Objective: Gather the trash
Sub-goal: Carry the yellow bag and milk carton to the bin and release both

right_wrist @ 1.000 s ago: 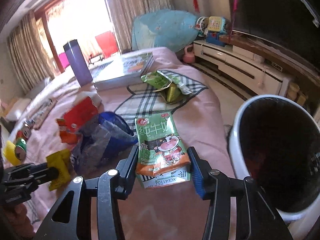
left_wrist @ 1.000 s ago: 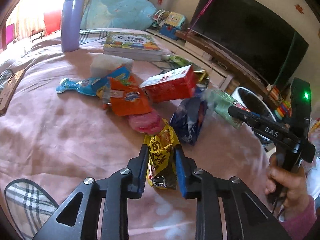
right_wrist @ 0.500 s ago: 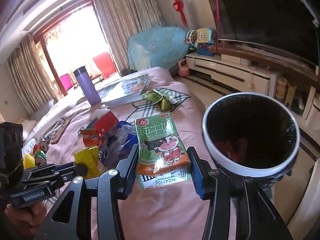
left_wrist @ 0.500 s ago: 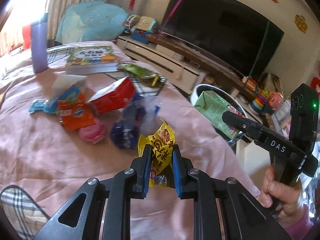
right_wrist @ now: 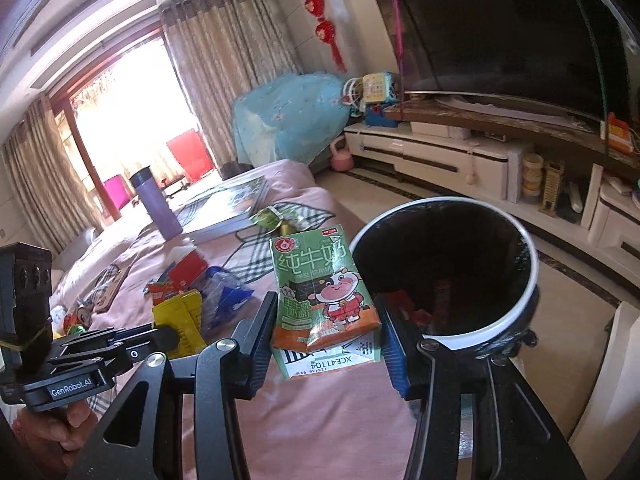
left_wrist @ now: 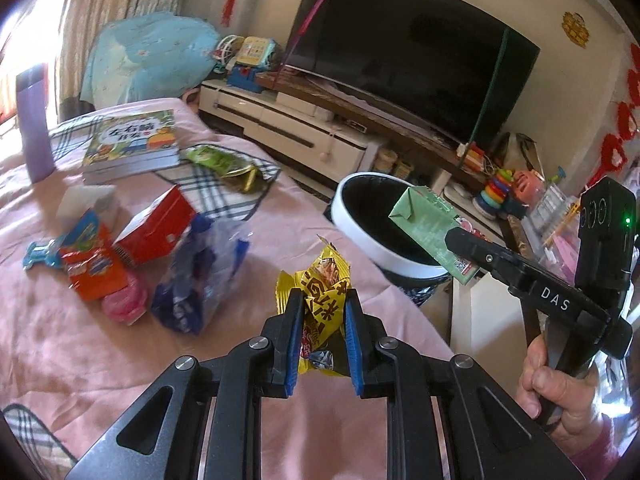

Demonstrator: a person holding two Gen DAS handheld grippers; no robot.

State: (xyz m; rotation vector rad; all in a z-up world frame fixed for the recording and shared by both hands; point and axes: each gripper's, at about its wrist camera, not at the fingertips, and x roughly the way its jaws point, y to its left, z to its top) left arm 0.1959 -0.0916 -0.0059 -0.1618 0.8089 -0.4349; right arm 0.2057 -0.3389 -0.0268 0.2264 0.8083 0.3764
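My left gripper (left_wrist: 320, 304) is shut on a crumpled yellow snack wrapper (left_wrist: 322, 292), held above the pink bed cover. My right gripper (right_wrist: 326, 320) is shut on a green milk carton (right_wrist: 320, 292), held up beside the rim of the white-rimmed black trash bin (right_wrist: 520, 308). In the left wrist view the carton (left_wrist: 428, 220) hangs over the bin (left_wrist: 360, 236). Red scraps lie in the bin's bottom. More trash lies on the bed: a blue bag (left_wrist: 200, 276), a red box (left_wrist: 156, 228), an orange packet (left_wrist: 96, 268), a green wrapper (left_wrist: 220, 160).
A book (left_wrist: 132, 144) and a purple flask (left_wrist: 34, 120) stand on the bed further back. A TV (left_wrist: 408, 48) on a low white cabinet (left_wrist: 288, 128) runs along the wall beyond the bin. The bed edge drops off beside the bin.
Both grippers have lifted off the bed with their loads and swung right toward the bin. The carton now sits by the bin's rim.
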